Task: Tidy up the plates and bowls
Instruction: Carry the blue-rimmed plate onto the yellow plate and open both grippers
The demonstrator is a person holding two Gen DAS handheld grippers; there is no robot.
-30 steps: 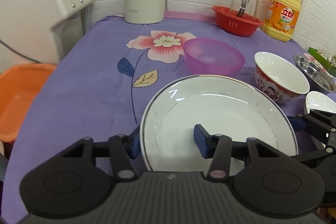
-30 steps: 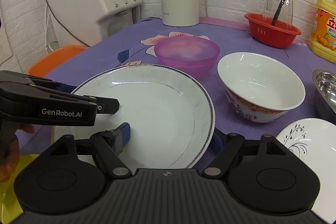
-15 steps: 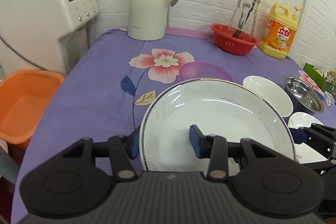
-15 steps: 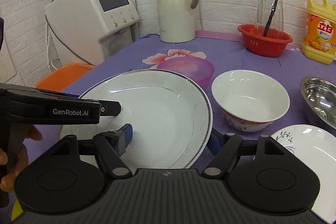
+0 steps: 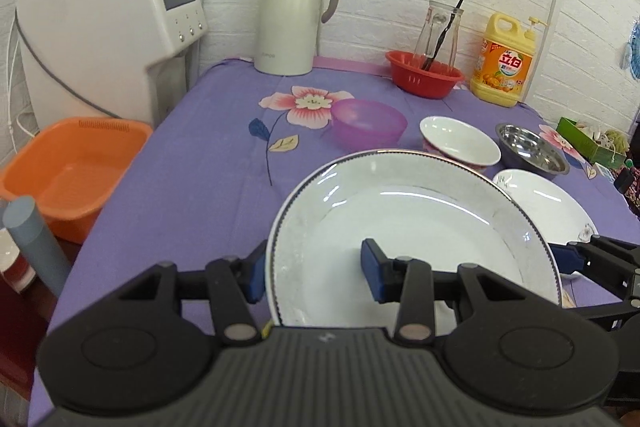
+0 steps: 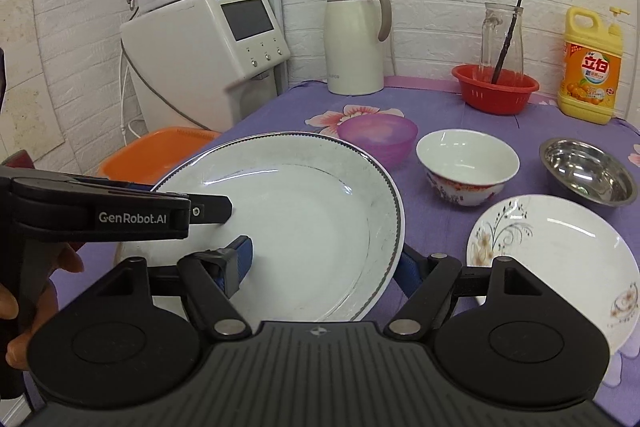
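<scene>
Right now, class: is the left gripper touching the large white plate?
Touching. In the left wrist view, the left gripper straddles the large white plate, one blue pad outside its rim and one on its inner face, pinching it.

The large white plate [image 6: 304, 223] with a thin dark beaded rim is off the table, slightly tilted, clamped at its left and right edges. Behind it, on the purple cloth, sit a translucent purple bowl [image 6: 378, 137], a white bowl [image 6: 466, 163] with red pattern and a steel bowl [image 6: 588, 171]. A flowered white plate [image 6: 556, 259] lies right of the large plate.
</scene>
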